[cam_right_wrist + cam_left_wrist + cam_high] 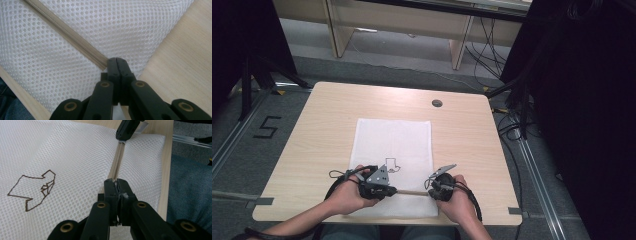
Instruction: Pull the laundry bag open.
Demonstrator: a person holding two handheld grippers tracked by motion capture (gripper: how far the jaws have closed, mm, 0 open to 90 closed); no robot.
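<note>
Two grippers on bag point(393, 145) zip point(117, 161) | left gripper point(116, 185): jaws clamped on slider | right gripper point(116, 62): jaws pinching zip end | bag flat on surface point(317, 130) | step: zipping | next, likely: steady slider pull, end anchored

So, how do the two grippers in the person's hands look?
Both the left gripper and the right gripper are black, each topped by a grey three-cornered plate and trailing a black cable. Their jaws are black with brass-coloured rivets. The forearms are bare.
</note>
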